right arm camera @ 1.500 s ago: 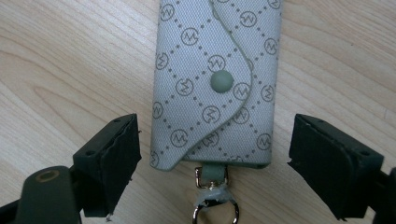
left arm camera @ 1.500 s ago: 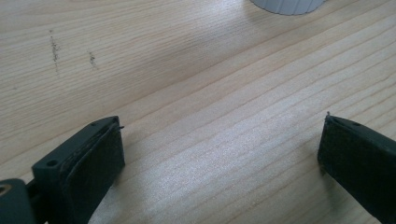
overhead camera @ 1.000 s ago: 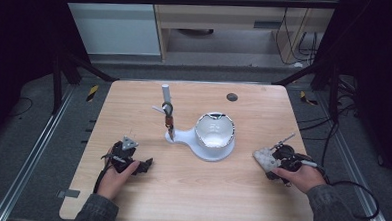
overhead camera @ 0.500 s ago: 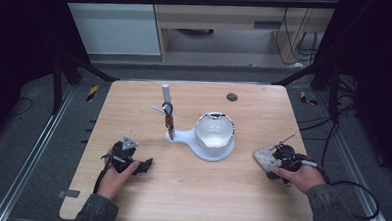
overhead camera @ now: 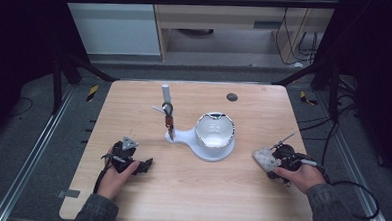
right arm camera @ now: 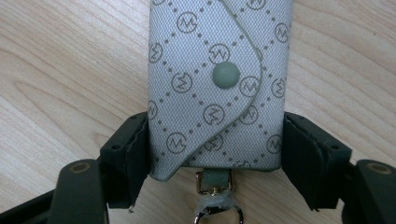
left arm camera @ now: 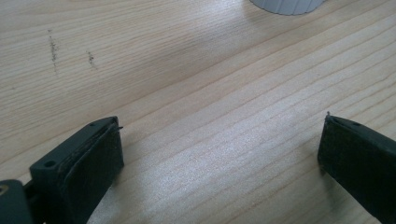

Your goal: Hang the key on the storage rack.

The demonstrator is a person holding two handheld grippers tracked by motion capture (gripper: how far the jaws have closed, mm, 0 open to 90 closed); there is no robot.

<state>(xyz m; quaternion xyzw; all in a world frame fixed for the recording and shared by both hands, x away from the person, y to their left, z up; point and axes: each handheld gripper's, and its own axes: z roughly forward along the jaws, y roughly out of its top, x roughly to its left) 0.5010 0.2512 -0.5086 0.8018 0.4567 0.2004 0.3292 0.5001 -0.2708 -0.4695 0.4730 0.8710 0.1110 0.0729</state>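
Against the frames from one second and half a second ago, no change is observed: both hands, both grippers and every item on the table (overhead camera: 190,190) hold the same positions.

Left gripper (overhead camera: 146,164): resting on the wood at about 8 o'clock from table centre, jaws spread wide with bare wood between them in the left gripper view.

Centre: a white stand (overhead camera: 202,146) carrying a white bowl (overhead camera: 214,131) and an upright post (overhead camera: 166,96). A small dark disc (overhead camera: 231,96) lies at roughly 1 o'clock, well apart from the stand.

Right gripper (overhead camera: 267,163): at about 4 o'clock, jaws pinching a grey patterned key pouch (right arm camera: 217,84) across its lower sides. In the right gripper view the pouch lies flat on the wood, long axis running straight away from the gripper toward 12 o'clock. Its metal clasp and ring (right arm camera: 215,196) point back at 6 o'clock, between the jaws. The snap flap (right arm camera: 226,75) faces up.
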